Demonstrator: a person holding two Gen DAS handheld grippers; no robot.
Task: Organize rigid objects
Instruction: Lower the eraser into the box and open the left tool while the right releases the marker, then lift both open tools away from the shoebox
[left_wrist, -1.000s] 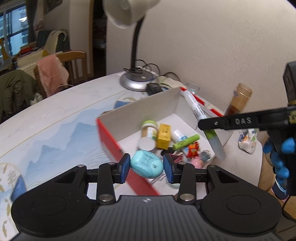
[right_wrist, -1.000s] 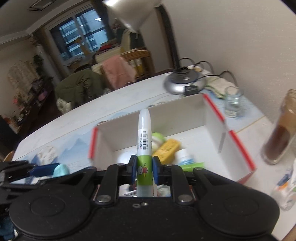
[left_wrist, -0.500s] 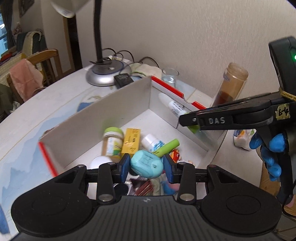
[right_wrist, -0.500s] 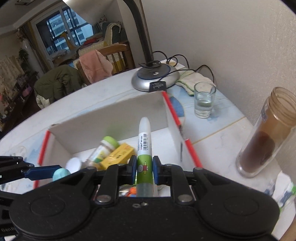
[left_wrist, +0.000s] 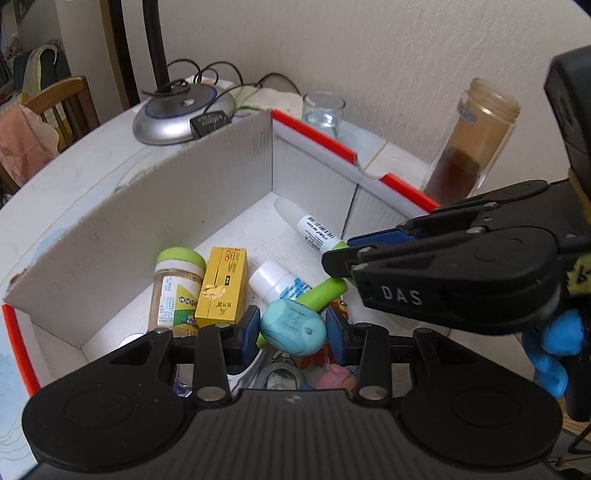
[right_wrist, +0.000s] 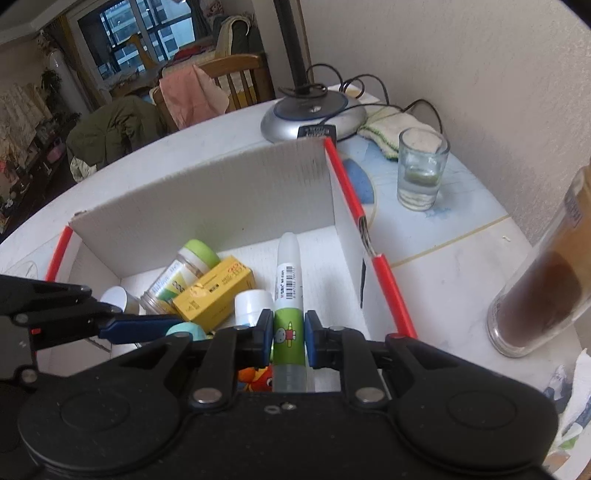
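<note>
two tools over one box (left_wrist: 229, 177): left tool (left_wrist: 291, 328) grips one teal capsule (left_wrist: 293, 326), right tool (right_wrist: 289, 334) one glue stick (right_wrist: 289, 280).

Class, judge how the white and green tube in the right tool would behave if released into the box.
The tube looks rigid, round and smooth, so it may roll. It seems light. The cardboard box walls would likely stop it.

Soft, even light, fairly bright, no hard shadows anywhere. Strong fisheye bend curves the white round desk (right_wrist: 221, 147) at the edges. The dark window with blue panes (right_wrist: 147, 33) looks dusky. Both views sharp, corners slightly soft.
</note>
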